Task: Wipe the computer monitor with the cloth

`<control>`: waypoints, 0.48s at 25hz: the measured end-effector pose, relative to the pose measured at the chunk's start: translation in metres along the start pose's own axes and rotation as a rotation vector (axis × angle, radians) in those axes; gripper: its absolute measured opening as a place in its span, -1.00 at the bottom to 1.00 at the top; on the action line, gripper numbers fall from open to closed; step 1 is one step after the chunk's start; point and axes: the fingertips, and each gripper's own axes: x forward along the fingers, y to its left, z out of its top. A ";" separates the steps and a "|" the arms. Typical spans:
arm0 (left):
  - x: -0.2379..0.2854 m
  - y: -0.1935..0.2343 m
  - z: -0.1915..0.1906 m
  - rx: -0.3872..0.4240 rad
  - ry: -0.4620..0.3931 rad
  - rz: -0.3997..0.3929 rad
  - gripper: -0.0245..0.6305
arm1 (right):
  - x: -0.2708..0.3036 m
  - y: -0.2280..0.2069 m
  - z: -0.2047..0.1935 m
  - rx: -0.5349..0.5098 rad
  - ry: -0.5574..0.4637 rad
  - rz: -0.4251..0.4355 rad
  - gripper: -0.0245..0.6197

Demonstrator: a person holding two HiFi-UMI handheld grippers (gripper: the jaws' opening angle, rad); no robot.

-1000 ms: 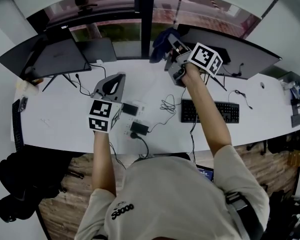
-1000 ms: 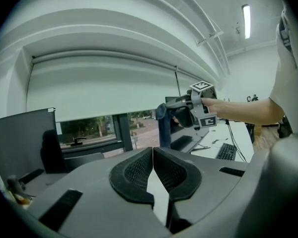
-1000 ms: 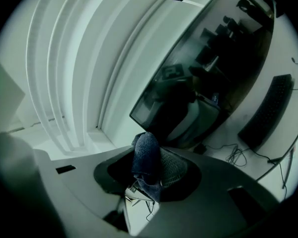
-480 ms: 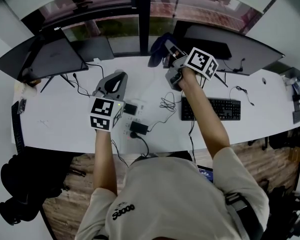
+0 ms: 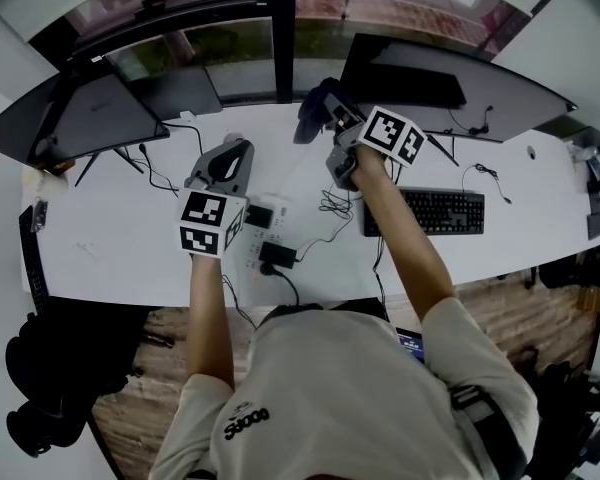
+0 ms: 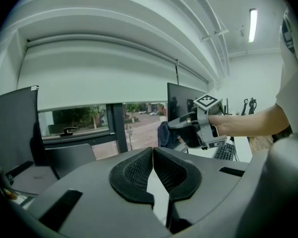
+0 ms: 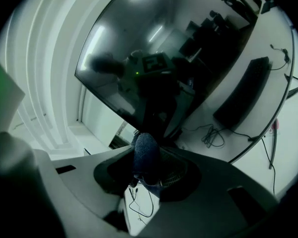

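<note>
The cloth point(image 5: 315, 106) is dark blue, the monitor point(image 5: 440, 78) black (keyboard point(image 5: 435, 211) too)

In the head view the right gripper point(image 5: 333, 124) is covering the near part of the cloth point(image 5: 314, 104), so whether the cloth is touching the monitor point(image 5: 450, 83) is not showing; the person's forearm point(image 5: 392, 218) is hiding the left end of the keyboard point(image 5: 445, 211)

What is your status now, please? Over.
Left gripper shut, empty, above the desk. Right gripper shut on cloth, by the monitor's left edge; contact unclear. Nothing seen between cloth and screen.
</note>
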 end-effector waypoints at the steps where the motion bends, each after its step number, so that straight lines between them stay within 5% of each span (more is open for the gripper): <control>1: 0.002 0.001 -0.002 -0.004 0.004 -0.003 -0.87 | 0.001 -0.005 -0.004 -0.007 0.007 -0.012 -0.60; 12: 0.023 0.016 -0.016 -0.028 0.028 -0.011 -0.87 | 0.019 -0.069 -0.048 0.020 0.083 -0.143 -0.60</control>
